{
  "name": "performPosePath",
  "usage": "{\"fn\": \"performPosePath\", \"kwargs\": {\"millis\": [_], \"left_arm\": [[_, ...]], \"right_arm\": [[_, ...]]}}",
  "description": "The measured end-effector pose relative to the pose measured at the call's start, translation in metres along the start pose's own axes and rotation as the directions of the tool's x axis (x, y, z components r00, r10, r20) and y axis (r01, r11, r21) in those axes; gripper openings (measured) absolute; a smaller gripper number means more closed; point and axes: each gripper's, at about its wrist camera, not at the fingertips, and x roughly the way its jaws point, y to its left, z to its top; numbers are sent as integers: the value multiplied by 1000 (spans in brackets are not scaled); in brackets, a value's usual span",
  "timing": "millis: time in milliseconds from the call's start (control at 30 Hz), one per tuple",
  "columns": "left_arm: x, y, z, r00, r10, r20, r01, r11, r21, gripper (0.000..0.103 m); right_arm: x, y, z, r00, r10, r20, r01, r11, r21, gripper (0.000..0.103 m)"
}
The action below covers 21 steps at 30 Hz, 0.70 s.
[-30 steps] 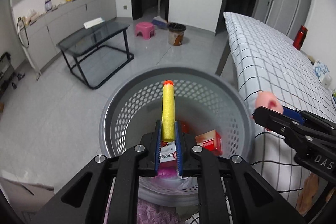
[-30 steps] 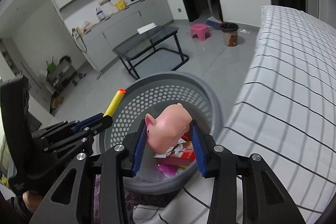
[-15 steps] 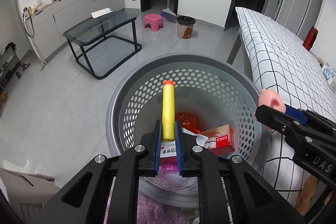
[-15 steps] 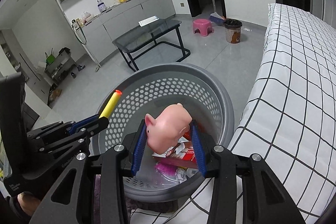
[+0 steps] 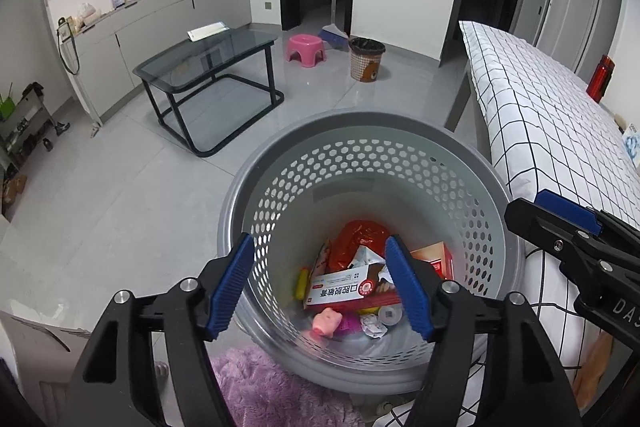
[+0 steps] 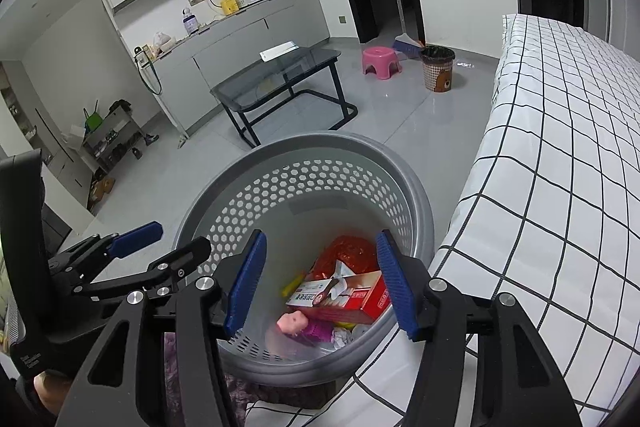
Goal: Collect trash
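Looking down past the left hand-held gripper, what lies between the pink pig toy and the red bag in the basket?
In the left wrist view, a red-and-white carton lies flat between the pink pig toy and the red bag, inside the grey basket.

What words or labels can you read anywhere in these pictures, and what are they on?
"DAS": white letters on the right gripper body, cut off at the frame edge.
Toothpaste box in the grey basket: Chinese print, too blurred to read surely.
Left gripper handle: small white lettering, unreadable.
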Motion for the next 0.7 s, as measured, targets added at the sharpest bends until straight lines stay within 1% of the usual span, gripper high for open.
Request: {"fn": "performPosePath", "kwargs": {"millis": [133, 167, 300, 367, 467, 533, 600, 700], "left_arm": [[-2, 2, 0, 1000, 6, 3, -6, 1000, -3, 71], [-2, 2, 0, 1000, 8, 4, -8, 1000, -6, 73], [-5, 2, 0, 1000, 27, 8, -27, 1000, -2, 74], [-6, 4, 1, 999, 33, 9, -33, 999, -2, 78], [-9, 5, 2, 998, 53, 20, -53, 999, -2, 81], [-11, 6, 2, 998, 57, 22, -57, 998, -3, 82], [-12, 7, 2, 998, 60, 22, -60, 998, -5, 83], [-14, 8, 2, 998, 65, 23, -65, 998, -5, 84]], "right_arm": [[-1, 0, -3, 1000, -4, -1, 4, 1000, 0, 56], [-1, 0, -3, 1000, -5, -1, 5, 1000, -1, 57], [-2, 0, -2, 1000, -11, 8, 12, 1000, -7, 64], [-4, 0, -2, 1000, -11, 12, 12, 1000, -6, 64], [-6, 0, -3, 1000, -19, 19, 19, 1000, -5, 66], [-7, 0, -4, 1000, -21, 23, 21, 1000, -3, 67], [-8, -1, -4, 999, -22, 25, 22, 1000, -2, 69], [-9, -1, -4, 999, -26, 31, 26, 1000, -5, 70]]}}
